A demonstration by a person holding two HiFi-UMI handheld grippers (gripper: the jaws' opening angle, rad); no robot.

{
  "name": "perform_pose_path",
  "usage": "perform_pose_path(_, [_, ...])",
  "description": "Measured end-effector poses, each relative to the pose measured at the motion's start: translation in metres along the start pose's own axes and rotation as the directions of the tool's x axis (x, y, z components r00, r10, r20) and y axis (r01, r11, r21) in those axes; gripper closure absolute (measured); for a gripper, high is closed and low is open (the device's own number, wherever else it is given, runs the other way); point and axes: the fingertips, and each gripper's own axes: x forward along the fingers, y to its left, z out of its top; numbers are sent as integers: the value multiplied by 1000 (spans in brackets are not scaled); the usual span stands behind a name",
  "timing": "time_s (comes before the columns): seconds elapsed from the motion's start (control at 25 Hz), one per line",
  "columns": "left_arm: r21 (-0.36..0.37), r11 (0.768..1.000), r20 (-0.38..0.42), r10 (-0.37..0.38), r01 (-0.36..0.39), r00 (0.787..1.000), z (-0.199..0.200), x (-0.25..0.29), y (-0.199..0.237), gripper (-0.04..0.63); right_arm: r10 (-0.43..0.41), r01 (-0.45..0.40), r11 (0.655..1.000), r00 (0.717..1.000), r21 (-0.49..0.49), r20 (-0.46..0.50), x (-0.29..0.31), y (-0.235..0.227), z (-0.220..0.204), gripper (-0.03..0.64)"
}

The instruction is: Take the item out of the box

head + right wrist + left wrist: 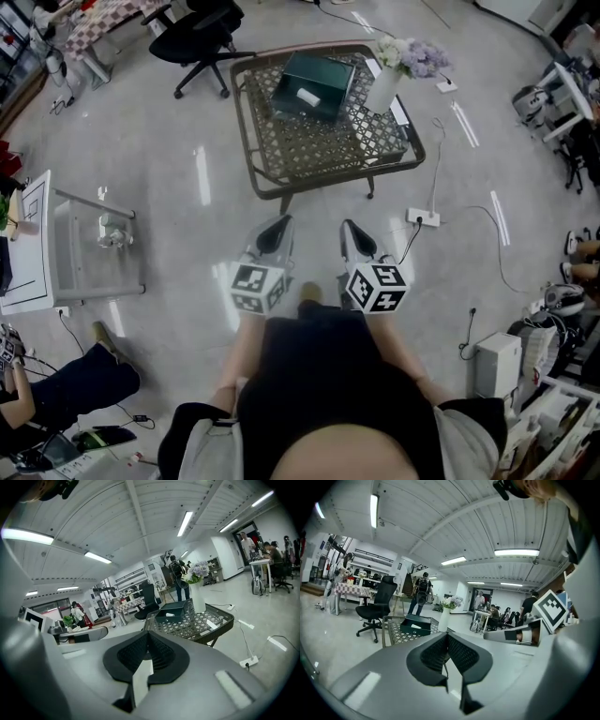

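1. Dark green, the box (312,84) stands open on the lattice table (309,145), beside a white vase (382,86) with flowers. The item (307,96), a small white thing, lies inside the box.
2. In my judgement, no part of the task is done: the item is untouched in the box. All the work is left, namely to come near the table, reach into the box, grip the item and lift it out.
3. The left gripper (272,234) and the right gripper (356,239) are held side by side close in front of the person's body. They are well apart from the table and point toward it, a little downward.
4. The jaws of both grippers are closed together, with nothing between them. I think one gripper must open its jaws before it can take the item.
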Motion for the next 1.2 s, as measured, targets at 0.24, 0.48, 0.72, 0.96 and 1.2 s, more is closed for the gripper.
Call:
perform_pose_path(0.24, [5,1000,8,10,-10,1000,0,6,-2,589,20,-20,1000,1000,-3,-2,5,-5,0,615])
perform_pose_path(0.48, [4,1000,4,24,-24,1000,-4,0,-5,589,35,-35,999,999,-6,0,1,-3,-1,617])
perform_pose_path(0.72, [-3,999,11,33,-33,999,-6,-9,-7,589,39,-39,999,999,-2,-3,-1,0,-5,617])
perform_pose_path(0.96, [-15,999,9,49,-49,999,-9,-18,-1,589,48,-48,999,999,2,-18,1,8,-12,617])
perform_pose_path(1.2, [-14,999,2,43,-43,999,-8,-8,3,589,45,-45,999,999,7,-29,10,1,-11,617])
